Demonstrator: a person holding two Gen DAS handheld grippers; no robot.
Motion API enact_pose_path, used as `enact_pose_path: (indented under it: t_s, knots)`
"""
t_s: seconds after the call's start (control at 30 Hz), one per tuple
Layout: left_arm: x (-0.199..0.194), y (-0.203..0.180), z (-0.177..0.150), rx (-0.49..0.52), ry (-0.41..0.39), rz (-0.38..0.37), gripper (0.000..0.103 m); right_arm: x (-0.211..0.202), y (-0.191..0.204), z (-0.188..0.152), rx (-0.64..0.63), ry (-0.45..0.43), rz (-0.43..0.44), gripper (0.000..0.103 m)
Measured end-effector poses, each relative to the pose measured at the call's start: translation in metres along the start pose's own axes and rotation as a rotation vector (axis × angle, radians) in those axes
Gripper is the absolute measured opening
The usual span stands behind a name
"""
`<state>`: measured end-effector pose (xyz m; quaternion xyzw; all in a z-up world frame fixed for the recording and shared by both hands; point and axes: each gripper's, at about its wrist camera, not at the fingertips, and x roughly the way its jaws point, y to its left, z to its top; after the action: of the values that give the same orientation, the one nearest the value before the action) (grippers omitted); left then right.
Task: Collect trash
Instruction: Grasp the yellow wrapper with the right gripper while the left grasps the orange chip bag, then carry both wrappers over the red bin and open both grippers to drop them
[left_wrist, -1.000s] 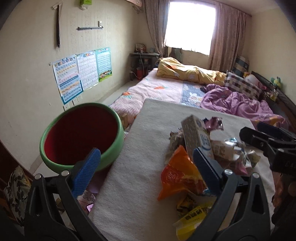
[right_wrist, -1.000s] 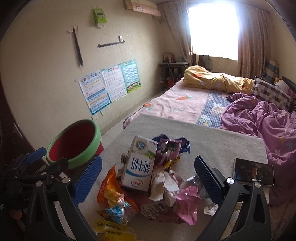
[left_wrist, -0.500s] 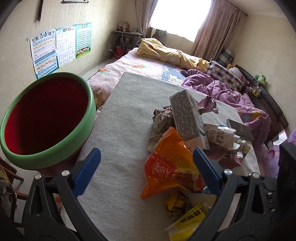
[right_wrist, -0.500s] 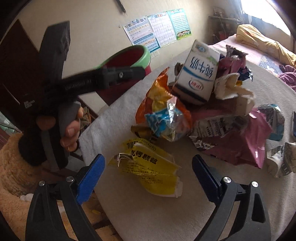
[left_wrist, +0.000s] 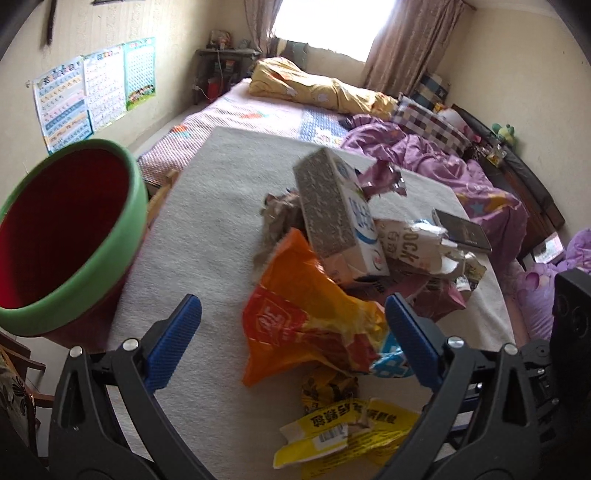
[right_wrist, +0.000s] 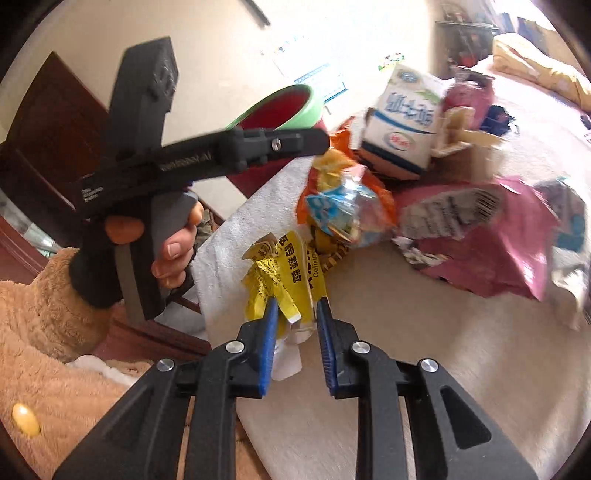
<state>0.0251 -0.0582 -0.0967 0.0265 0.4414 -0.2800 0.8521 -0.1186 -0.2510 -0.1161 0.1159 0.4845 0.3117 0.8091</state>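
A pile of trash lies on a white cloth-covered table (left_wrist: 207, 236): an orange snack bag (left_wrist: 303, 325), a milk carton (left_wrist: 340, 214), pink and torn wrappers (right_wrist: 491, 236) and a yellow wrapper (left_wrist: 343, 432). My right gripper (right_wrist: 294, 310) is shut on the yellow wrapper (right_wrist: 280, 273) at the table's near corner. My left gripper (left_wrist: 291, 332) is open and empty, hovering over the orange bag. It shows in the right wrist view (right_wrist: 317, 142), held by a hand. A green bin with a red inside (left_wrist: 66, 236) stands left of the table.
A phone (left_wrist: 461, 229) lies on the table's far right. A bed with pink, yellow and purple bedding (left_wrist: 424, 155) is behind the table. A brown plush toy (right_wrist: 48, 332) and dark wooden furniture (right_wrist: 48, 129) are at the near left.
My right gripper has closed on the yellow wrapper, which is now crumpled between its fingers. My left gripper has shifted slightly over the orange bag and stays open.
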Motion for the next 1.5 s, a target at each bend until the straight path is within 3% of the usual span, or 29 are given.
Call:
enact_pose_path:
  t_s: [0.13,0.2,0.3,0.53,0.73,0.8,0.87,0.97,1.03,1.1,1.13,1.23,1.37,1.43,1.47,1.5]
  knots:
    - [0.02,-0.01,0.001,0.021,0.05,0.004,0.097,-0.016,0.004,-0.005,0.006,-0.015,-0.006,0.02]
    - [0.024,-0.011,0.002,0.011,0.069,-0.018,0.086,-0.018,0.007,-0.006,-0.005,-0.017,-0.014,0.02]
    - [0.018,-0.013,0.002,0.016,0.054,-0.027,0.081,-0.018,0.014,-0.005,-0.015,-0.039,-0.02,0.02]
    - [-0.017,-0.005,0.005,-0.004,-0.05,-0.011,0.079,-0.032,0.017,0.006,-0.009,-0.126,-0.013,0.017]
    - [-0.058,0.017,0.019,-0.074,-0.184,0.061,0.079,-0.046,0.029,0.031,-0.011,-0.213,-0.024,0.015]
    - [-0.07,0.032,0.022,-0.105,-0.216,0.09,0.079,-0.047,0.035,0.039,-0.017,-0.23,-0.025,0.0]
    - [-0.078,0.046,0.023,-0.124,-0.235,0.115,0.079,-0.046,0.038,0.052,-0.017,-0.235,-0.034,0.001]
    - [-0.086,0.069,0.026,-0.133,-0.243,0.138,0.08,-0.04,0.047,0.064,-0.053,-0.201,-0.12,0.001]
    - [-0.089,0.082,0.026,-0.136,-0.245,0.142,0.08,-0.033,0.056,0.062,-0.111,-0.136,-0.194,0.013]
    - [-0.089,0.096,0.026,-0.152,-0.239,0.134,0.08,-0.02,0.069,0.055,-0.184,-0.072,-0.263,0.068]
    - [-0.087,0.102,0.027,-0.158,-0.234,0.128,0.08,-0.012,0.072,0.05,-0.205,-0.042,-0.27,0.071]
    - [-0.084,0.114,0.031,-0.153,-0.226,0.111,0.08,0.021,0.06,0.038,-0.156,0.07,-0.268,0.07]
    - [-0.081,0.12,0.037,-0.134,-0.227,0.083,0.08,0.05,0.047,0.023,0.022,0.139,-0.169,0.07]
    - [-0.08,0.125,0.039,-0.119,-0.226,0.078,0.08,0.066,0.041,0.018,0.071,0.186,-0.196,0.06]
    - [-0.08,0.127,0.039,-0.11,-0.225,0.079,0.08,0.072,0.037,0.016,0.103,0.206,-0.184,0.046]
    - [-0.08,0.13,0.039,-0.105,-0.224,0.081,0.08,0.073,0.034,0.015,0.122,0.197,-0.185,0.047]
